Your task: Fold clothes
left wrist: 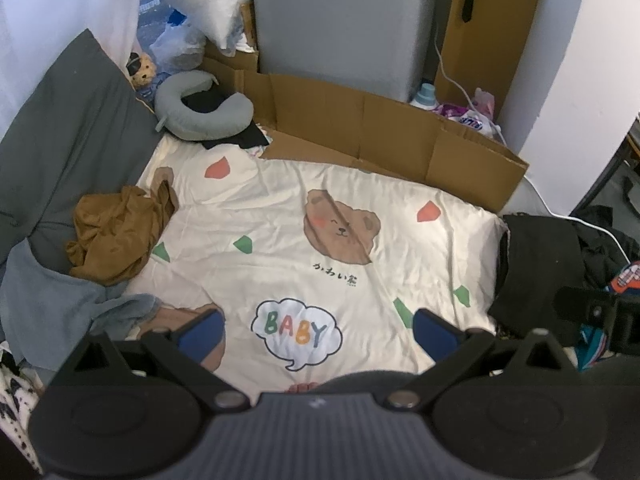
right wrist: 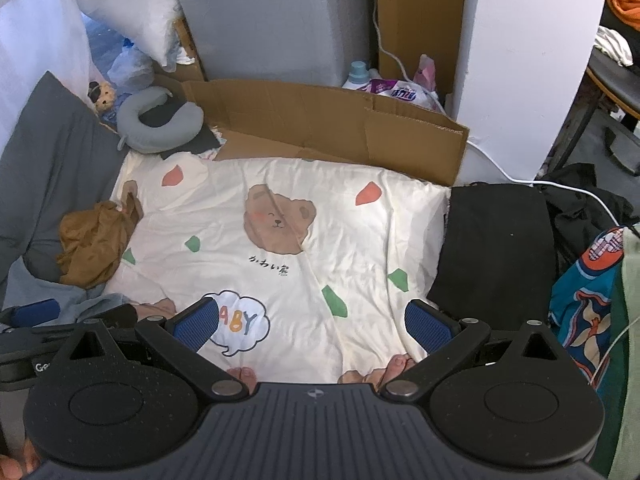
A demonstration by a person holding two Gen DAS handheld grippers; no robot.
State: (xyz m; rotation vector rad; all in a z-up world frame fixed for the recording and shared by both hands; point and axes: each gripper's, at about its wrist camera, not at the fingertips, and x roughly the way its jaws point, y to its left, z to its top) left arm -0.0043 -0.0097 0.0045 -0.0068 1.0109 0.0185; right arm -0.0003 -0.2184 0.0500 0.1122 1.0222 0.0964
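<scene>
Clothes are not yet in either hand-held gripper: judging by the layout, this is the pick-the-next-garment step, with nothing spread for folding. Landmark is the bear print [left wrist: 340, 226] on the cream bedsheet [left wrist: 280, 200].

Far left of the bear, a dark grey pillow [left wrist: 60, 128] leans at the bed edge. Below it, a blue-grey garment [left wrist: 48, 300] lies crumpled. Just right of that, left of the bear, a brown garment [left wrist: 116, 236] sits bunched on the sheet; likely the next pick.

Left hand-held gripper [left wrist: 318, 332] hovers near-side of the bear over the BABY bubble [left wrist: 296, 330], fingers spread wide, holding nothing. Right hand-held gripper [right wrist: 312, 324] sits near-side of the bear too, fingers apart, empty.

Right of the bear, a black folded garment [right wrist: 496, 248] lies flat at the sheet edge; looks already done. Further right, a patterned teal fabric [right wrist: 588, 300] and a dark heap [right wrist: 580, 204].

Next move probably calls for reaching left of the bear, pinching the brown garment by an edge and dragging it onto the open sheet, then finding corners.

Hard to tell: what type the brown garment is, its edges buried in folds. Blue-grey garment is cut off by the frame and the left gripper body. Teal fabric is partly out of frame. Toes show at the near edge; the rest of the person is hidden behind the gripper bodies.
</scene>
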